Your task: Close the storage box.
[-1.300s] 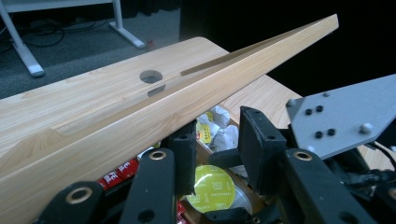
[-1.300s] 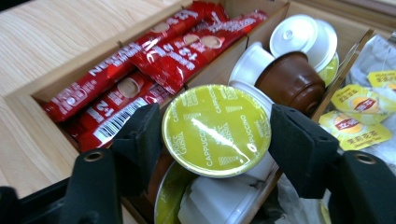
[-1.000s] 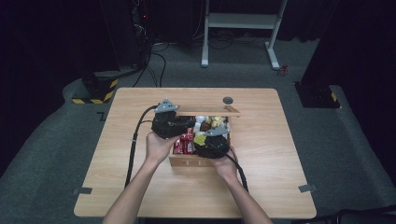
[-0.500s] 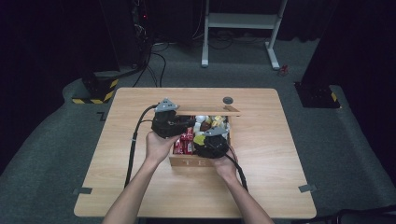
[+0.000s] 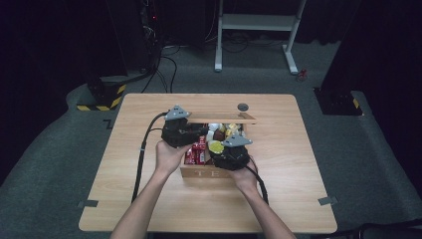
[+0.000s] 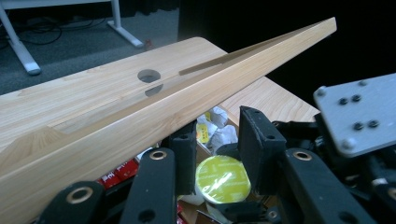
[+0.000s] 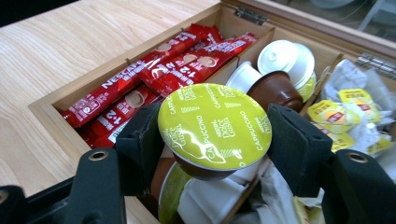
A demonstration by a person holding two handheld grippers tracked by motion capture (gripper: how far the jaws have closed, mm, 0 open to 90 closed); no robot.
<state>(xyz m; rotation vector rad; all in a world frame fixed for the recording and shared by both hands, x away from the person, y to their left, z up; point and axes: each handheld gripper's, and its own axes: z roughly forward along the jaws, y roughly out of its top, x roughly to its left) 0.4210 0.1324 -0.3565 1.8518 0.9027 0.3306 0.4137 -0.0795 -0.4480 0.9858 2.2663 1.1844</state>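
The capsule (image 7: 214, 125) between the black jaws of the right gripper (image 7: 214, 140) has a lime-green foil lid with white lettering and a dark brown cup below. In the pale wooden box (image 7: 51, 112) lie bright red sachets (image 7: 154, 70) with white print and small round beige marks. Behind them sit white capsules (image 7: 285, 58) and a glossy brown one (image 7: 275, 91); farther right are white wrappers with yellow labels (image 7: 355, 105). The box lid (image 6: 154, 116) is light, straight-grained wood, like the table (image 5: 144, 199). The left gripper (image 6: 215, 149) is black, and a grey plate (image 6: 359, 114) with dark screws tops the other one. The floor (image 5: 50, 164) is dark grey-green.
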